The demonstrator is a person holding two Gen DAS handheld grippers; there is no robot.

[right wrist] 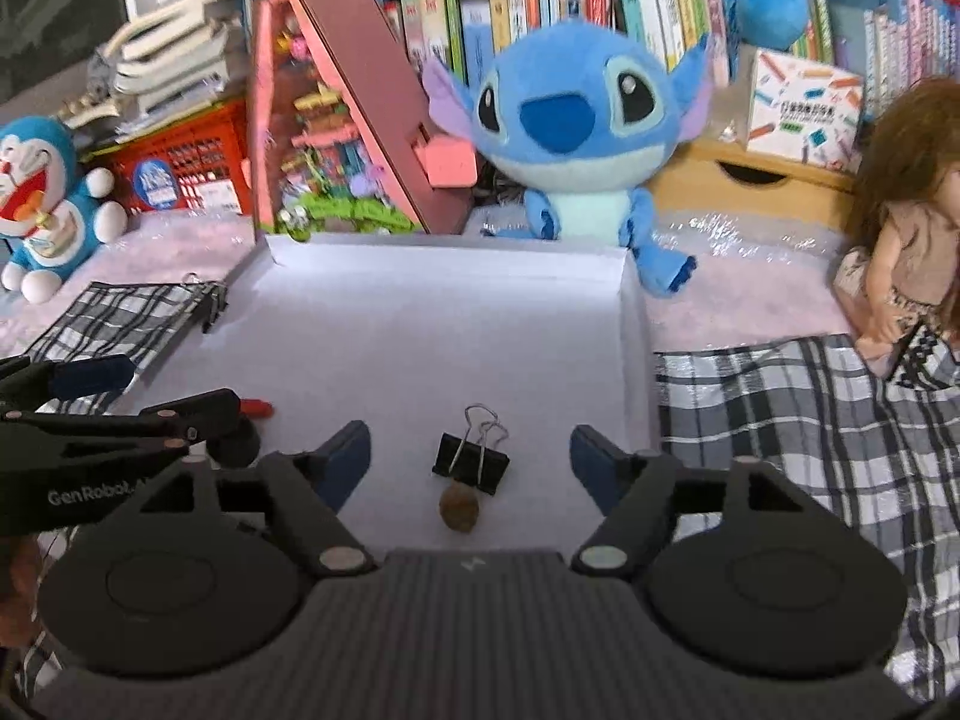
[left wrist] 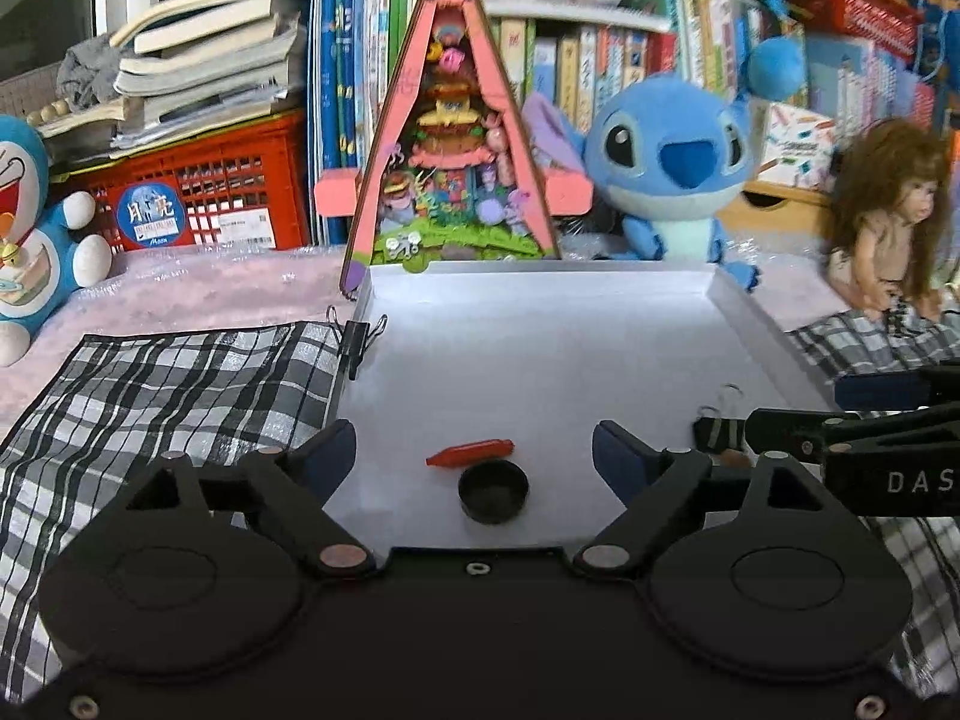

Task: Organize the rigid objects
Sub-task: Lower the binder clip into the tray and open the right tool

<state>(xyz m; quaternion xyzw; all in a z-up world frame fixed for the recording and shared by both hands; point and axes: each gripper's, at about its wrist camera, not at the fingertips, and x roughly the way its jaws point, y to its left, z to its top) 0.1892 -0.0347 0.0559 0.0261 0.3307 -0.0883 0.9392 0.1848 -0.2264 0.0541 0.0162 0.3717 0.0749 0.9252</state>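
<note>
White tray (left wrist: 540, 336), bare beyond cap (left wrist: 493, 490)

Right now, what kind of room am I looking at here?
Probably a child's room or home study. Crowded shelves of books run along the back, with a blue plush toy, a doll and a white tray on a plaid cloth.

The tray (right wrist: 636, 324) floor lies bare beyond the clip (right wrist: 471, 463) and cap (left wrist: 493, 491) (low walls only); the plush (right wrist: 576, 132) blocks past its far wall.
</note>
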